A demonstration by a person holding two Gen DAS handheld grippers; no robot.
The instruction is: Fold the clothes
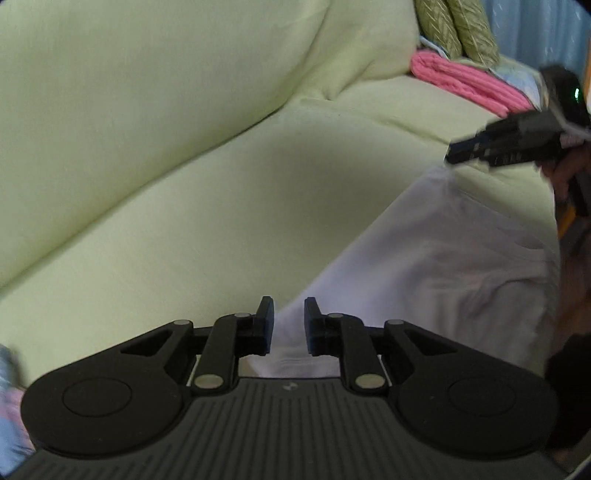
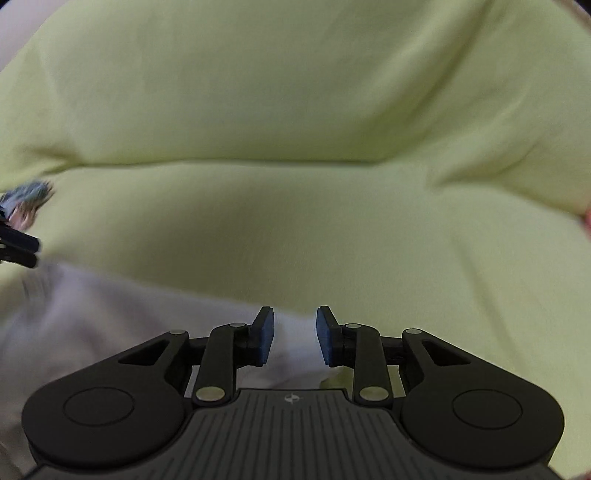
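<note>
A white garment (image 1: 443,258) lies flat on the pale green sofa seat (image 1: 184,221), reaching from the lower middle to the right of the left wrist view. My left gripper (image 1: 289,325) hovers over its near edge, jaws slightly apart, with nothing pinched between the pads. In the right wrist view the same garment (image 2: 92,325) spreads to the lower left, blurred. My right gripper (image 2: 294,336) hangs above its corner, open, with the cloth only showing behind the gap. The right gripper (image 1: 452,155) also appears at the garment's far corner, and the left gripper (image 2: 33,249) at the left edge.
The sofa backrest (image 1: 147,92) rises behind the seat. Folded pink clothing (image 1: 465,79) lies at the far end of the seat under green cushions (image 1: 458,26). A person's hand (image 1: 565,173) holds the right gripper. More sofa seat (image 2: 332,240) stretches ahead.
</note>
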